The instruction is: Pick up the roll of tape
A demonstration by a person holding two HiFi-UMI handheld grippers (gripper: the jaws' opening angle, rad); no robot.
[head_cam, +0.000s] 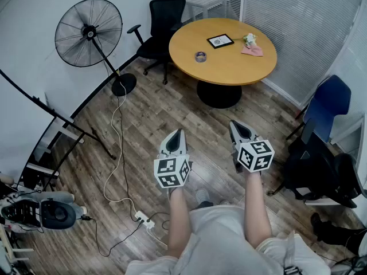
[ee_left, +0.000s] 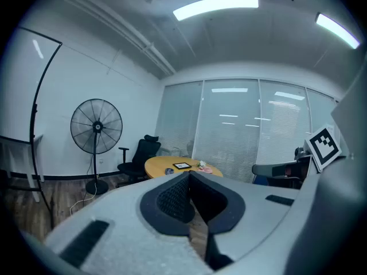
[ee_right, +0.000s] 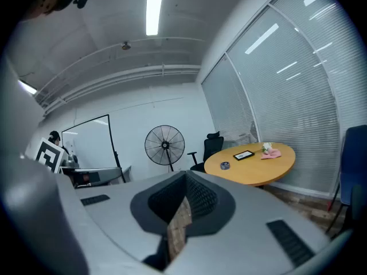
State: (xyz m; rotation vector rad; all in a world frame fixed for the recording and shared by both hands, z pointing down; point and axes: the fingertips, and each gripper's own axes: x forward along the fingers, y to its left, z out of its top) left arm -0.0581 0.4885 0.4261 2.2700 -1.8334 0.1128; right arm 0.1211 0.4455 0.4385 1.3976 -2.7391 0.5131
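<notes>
Task not begun, going by position. The roll of tape (head_cam: pixel 200 56) sits on the round wooden bench (head_cam: pixel 229 70) at upper centre of the head view, near the bench's left edge. It lies flat and nothing touches it. A dark framed card (head_cam: pixel 220 40) lies just to its upper right, and a pink cloth (head_cam: pixel 253 50) is further right.

The left hand-held gripper (head_cam: pixel 177 135) and right hand-held gripper (head_cam: pixel 236 128) are held side by side at centre frame, over bare wood floor (head_cam: pixel 143 130) and well short of the bench. Both aim toward the bench and tilt slightly down.

Left gripper view: jaws pressed together, pads meeting at the tip, nothing between them. The tape shows as a small dark ring on the far bench, just above the jaw tips.

Right gripper view: jaws likewise pressed together and empty. The bench is off to the right of the frame.

Standing fan (head_cam: pixel 89 32) is at upper left, with a black office chair (head_cam: pixel 163 22) behind the bench's left side.

Left to do, as I judge it: all of it. Close the gap to the bench, spread one pair of jaws, set them across the roll, pinch, lift.
</notes>
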